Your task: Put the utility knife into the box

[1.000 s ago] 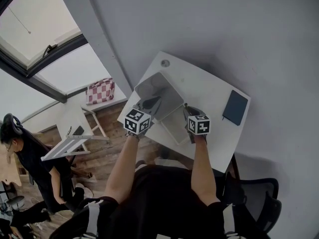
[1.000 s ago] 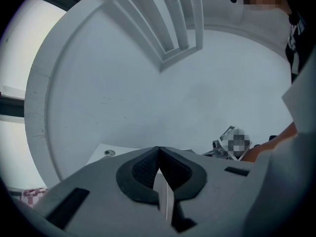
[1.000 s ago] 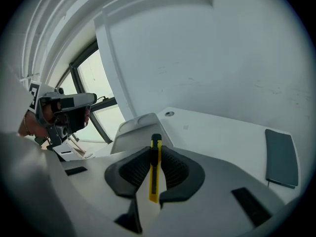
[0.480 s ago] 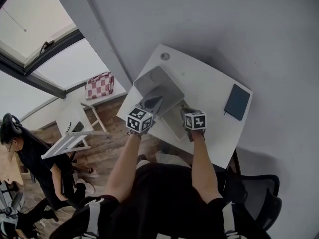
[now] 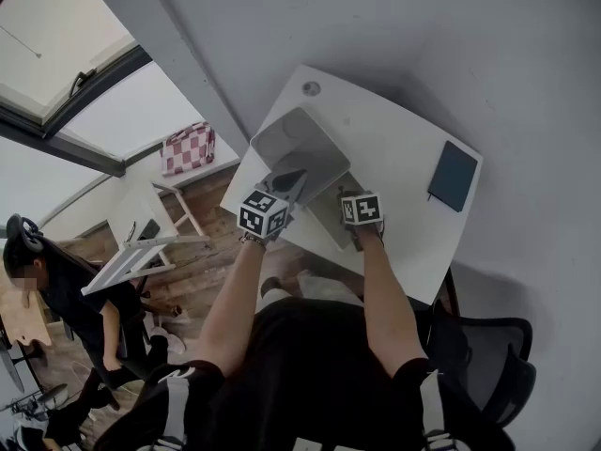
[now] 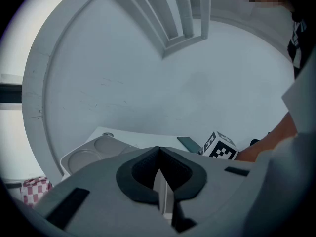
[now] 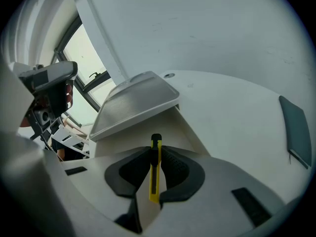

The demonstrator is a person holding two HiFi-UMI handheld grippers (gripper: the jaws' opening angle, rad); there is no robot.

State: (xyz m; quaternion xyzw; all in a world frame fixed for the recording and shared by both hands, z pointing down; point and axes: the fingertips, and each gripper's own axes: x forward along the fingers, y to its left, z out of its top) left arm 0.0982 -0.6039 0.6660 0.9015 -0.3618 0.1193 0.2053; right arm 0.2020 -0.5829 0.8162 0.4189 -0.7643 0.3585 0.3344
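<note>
The yellow utility knife (image 7: pixel 155 174) stands upright between the black pads of my right gripper (image 7: pixel 155 154), which is shut on it. Just ahead of it is the open white box (image 7: pixel 185 127) with its grey lid (image 7: pixel 136 102) tilted up. In the head view the box (image 5: pixel 326 218) and raised lid (image 5: pixel 299 148) sit at the table's near left, with my right gripper (image 5: pixel 350 198) at the box's near edge. My left gripper (image 5: pixel 286 188) is shut on the lid's thin edge (image 6: pixel 161 191). The knife is hidden in the head view.
A dark notebook (image 5: pixel 454 175) lies at the right end of the white table (image 5: pixel 394 158), which has a cable hole (image 5: pixel 311 88) at its far corner. A grey wall is close behind. A chair (image 5: pixel 493 350) stands at the right and a person (image 5: pixel 56 294) at the far left.
Both grippers have drawn a little closer together over the box, the right one carrying the knife towards it. The lid stays held up.
</note>
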